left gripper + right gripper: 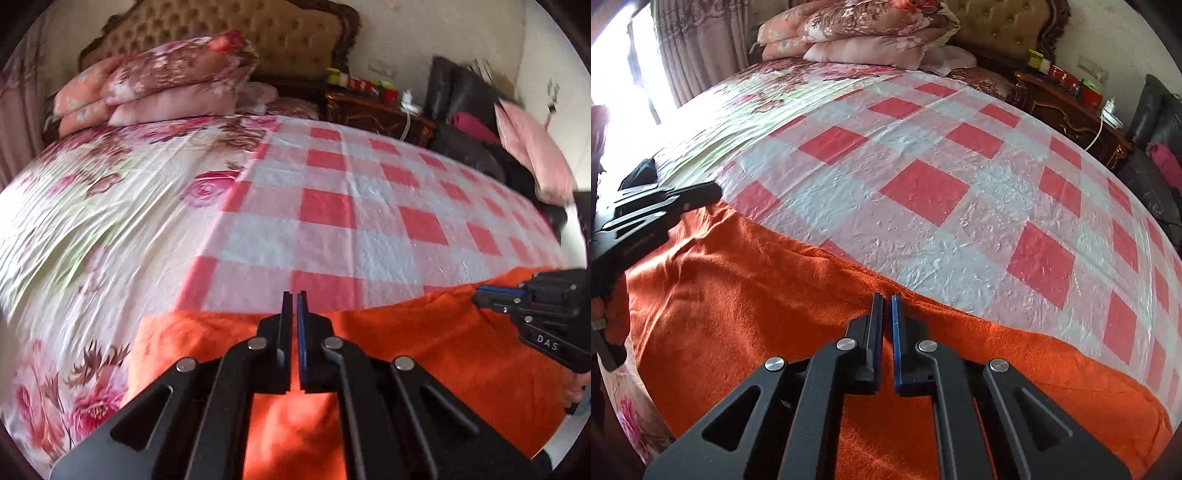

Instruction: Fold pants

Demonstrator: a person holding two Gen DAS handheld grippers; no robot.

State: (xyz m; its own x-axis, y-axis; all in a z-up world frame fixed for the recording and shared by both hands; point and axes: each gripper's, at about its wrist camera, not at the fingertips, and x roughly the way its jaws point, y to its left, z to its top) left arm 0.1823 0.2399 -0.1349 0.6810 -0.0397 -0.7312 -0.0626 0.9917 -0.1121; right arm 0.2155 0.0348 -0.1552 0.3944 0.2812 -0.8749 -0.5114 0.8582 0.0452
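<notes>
Fingers of both grippers stand nearly closed, a narrow slit between the pads. On the left gripper (294, 295) the tips reach just past the far edge of the pants (424, 354); whether cloth is pinched in the slit cannot be told. The right gripper (885, 297) shows the same narrow gap over that edge, grasp likewise unconfirmed.

Location: the pants lie on the near part of the bed (701, 107), partly over the checked plastic sheet (923, 192), with their left end reaching the floral cover.

Orientation: the long axis runs left to right across the near bed edge, parallel to it. Which end is the waist cannot be told. The far edge bows gently and shows shallow wrinkles toward the left end.

Hazards, largest first:
1. Sheet slip. The plastic looks slick and crinkled; dragging cloth over it could shift the sheet or let the pants slide toward the floor.
2. Single-layer pinch. If only the top layer is caught, the fold would separate the layers and come out crooked.
3. Uneven lift. Grippers well apart, moved at different rates, would skew the fold line.
4. Trapped wrinkles near the left end would be creased in
</notes>
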